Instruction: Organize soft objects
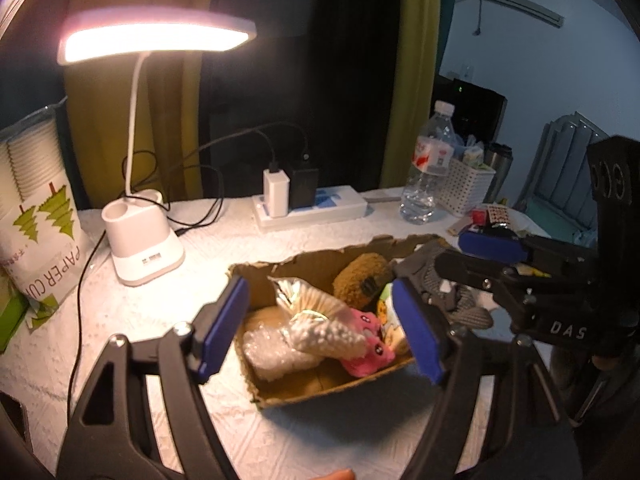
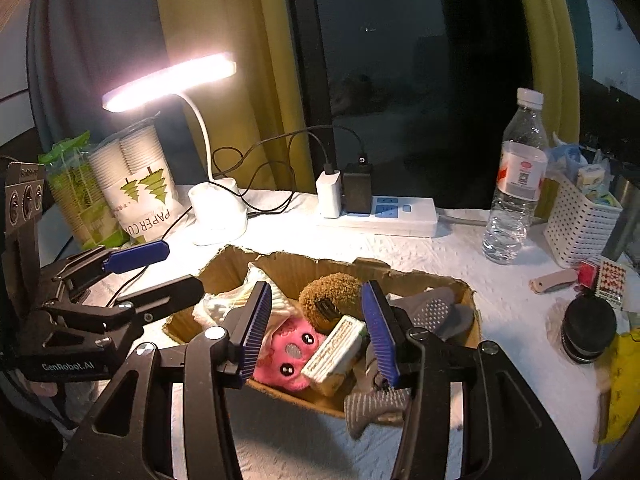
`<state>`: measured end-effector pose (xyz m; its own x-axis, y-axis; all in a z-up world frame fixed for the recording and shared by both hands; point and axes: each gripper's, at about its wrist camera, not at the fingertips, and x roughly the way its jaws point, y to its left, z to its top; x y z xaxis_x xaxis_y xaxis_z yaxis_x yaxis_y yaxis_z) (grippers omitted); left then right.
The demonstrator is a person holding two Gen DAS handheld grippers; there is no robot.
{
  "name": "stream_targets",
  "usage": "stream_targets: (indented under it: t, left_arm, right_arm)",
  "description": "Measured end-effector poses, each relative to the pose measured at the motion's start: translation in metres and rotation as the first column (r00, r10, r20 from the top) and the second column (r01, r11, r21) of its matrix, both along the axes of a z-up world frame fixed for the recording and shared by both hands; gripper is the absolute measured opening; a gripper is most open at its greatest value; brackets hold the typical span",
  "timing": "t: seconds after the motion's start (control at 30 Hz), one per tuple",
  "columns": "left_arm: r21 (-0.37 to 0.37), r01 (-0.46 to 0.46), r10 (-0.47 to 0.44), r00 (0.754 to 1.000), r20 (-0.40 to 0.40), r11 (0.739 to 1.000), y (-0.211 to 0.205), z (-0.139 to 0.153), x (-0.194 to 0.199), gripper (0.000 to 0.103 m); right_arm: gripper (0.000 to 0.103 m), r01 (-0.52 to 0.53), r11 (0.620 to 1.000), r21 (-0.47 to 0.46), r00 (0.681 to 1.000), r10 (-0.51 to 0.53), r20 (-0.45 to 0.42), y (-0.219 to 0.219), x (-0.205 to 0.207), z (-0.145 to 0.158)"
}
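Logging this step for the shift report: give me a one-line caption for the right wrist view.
Open right gripper poised over the cardboard box holding a pink plush, brown plush and grey gloves.

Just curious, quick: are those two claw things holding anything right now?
Left gripper: open, holding nothing, above the torn cardboard box.
Right gripper: open, holding nothing.

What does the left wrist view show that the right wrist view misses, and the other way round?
Only the left wrist view shows the wall air conditioner. Only the right wrist view shows the black cup and the yellow packet. Both show the cardboard box, the pink plush, the brown plush, the lamp and the water bottle.
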<state>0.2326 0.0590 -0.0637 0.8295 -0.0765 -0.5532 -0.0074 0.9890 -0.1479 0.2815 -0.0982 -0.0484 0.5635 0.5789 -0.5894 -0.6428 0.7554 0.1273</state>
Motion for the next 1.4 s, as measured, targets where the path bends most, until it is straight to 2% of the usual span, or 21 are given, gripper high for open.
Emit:
stream_targets:
  t: [0.43,0.57,0.73,0.83,1.0,1.27,1.4]
  left_arm:
    - [0.009,0.005,-0.006,0.999,0.036,1.000,-0.012,0.015,-0.033,0.076]
    - [0.007,0.007,-0.008,0.999,0.052,1.000,-0.016,0.019,-0.044,0.090]
    - [0.010,0.010,-0.010,0.998,0.067,1.000,-0.020,0.024,-0.056,0.090]
    - [0.012,0.016,-0.017,0.997,0.078,1.000,-0.025,0.029,-0.064,0.091]
    - [0.017,0.018,-0.020,0.994,0.103,1.000,-0.032,0.038,-0.077,0.096]
    - [0.009,0.012,-0.013,0.991,0.134,1.000,-0.037,0.050,-0.096,0.100]
    - [0.001,0.010,-0.010,0.988,0.155,1.000,-0.037,0.059,-0.106,0.101]
  right_arm:
    - [0.050,0.027,1.000,-0.001,0.999,-0.027,0.039,-0.019,-0.034,0.014]
    - [0.050,0.036,0.999,-0.001,0.998,-0.036,0.043,-0.025,-0.044,0.016]
    - [0.052,0.050,0.999,-0.002,0.998,-0.050,0.048,-0.034,-0.056,0.018]
    - [0.061,0.067,0.998,-0.004,0.996,-0.066,0.058,-0.042,-0.064,0.020]
    - [0.066,0.096,0.995,0.001,0.992,-0.096,0.079,-0.054,-0.076,0.028]
    - [0.077,0.134,0.991,0.010,0.983,-0.134,0.122,-0.071,-0.099,0.043]
    - [0.078,0.160,0.987,0.022,0.976,-0.161,0.148,-0.081,-0.111,0.053]
